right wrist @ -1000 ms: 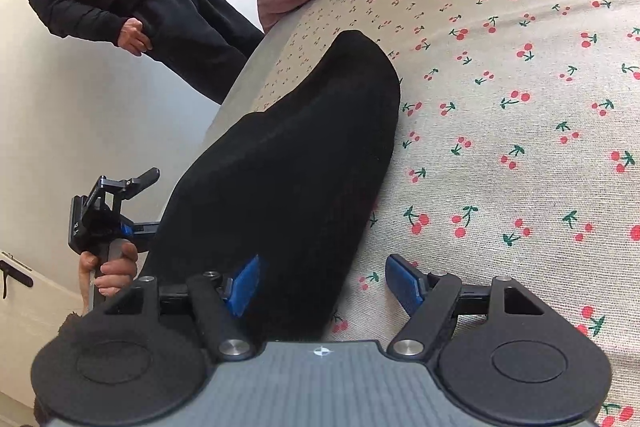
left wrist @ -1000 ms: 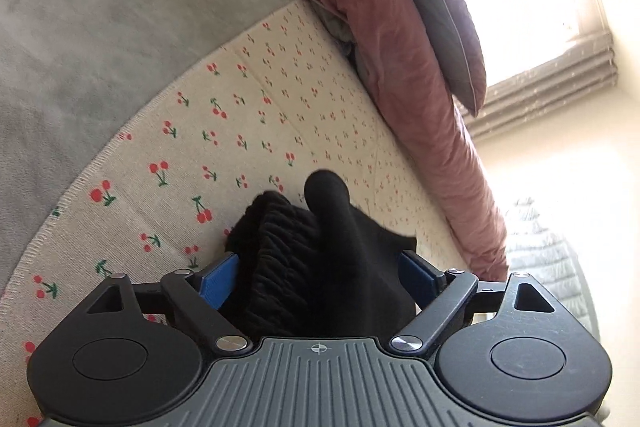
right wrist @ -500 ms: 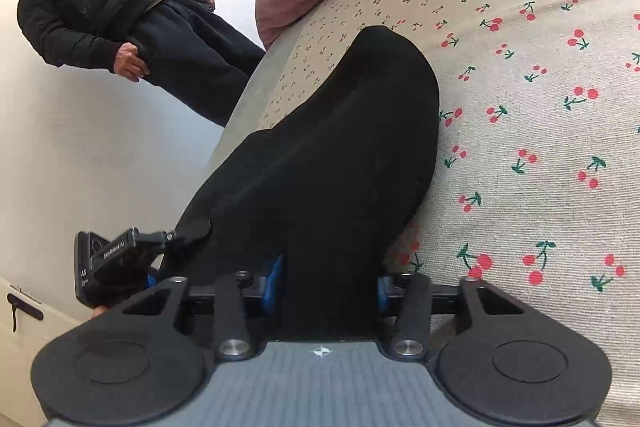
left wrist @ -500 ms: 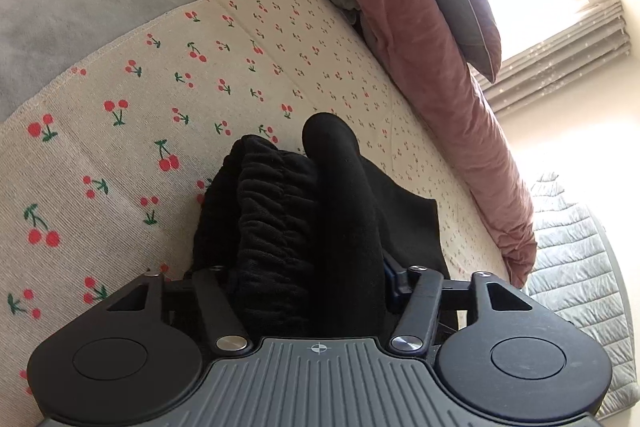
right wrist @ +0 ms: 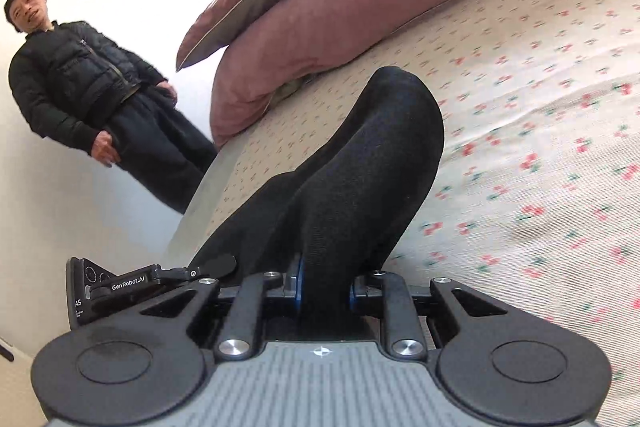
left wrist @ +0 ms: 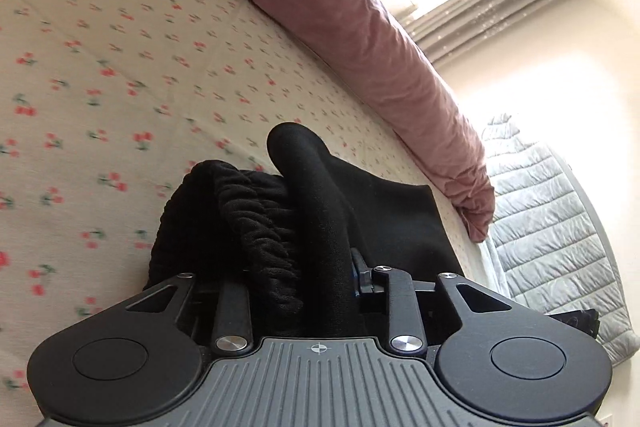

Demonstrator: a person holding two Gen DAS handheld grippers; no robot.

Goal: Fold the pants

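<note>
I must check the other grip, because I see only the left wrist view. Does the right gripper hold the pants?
Observer: Yes. A fold of the black pants is pinched between the blue pads of the right gripper, and its jaws are closing.
Operator: Is anybody near the bed?
Observer: Yes. A person in a dark jacket stands beside the bed, at the left of the right wrist view.

My right gripper (right wrist: 323, 293) is closing its jaws on a bunched fold of the black pants (right wrist: 360, 179), which rise ahead of them. The left gripper (right wrist: 160, 281) sits just beside my left jaw.
</note>
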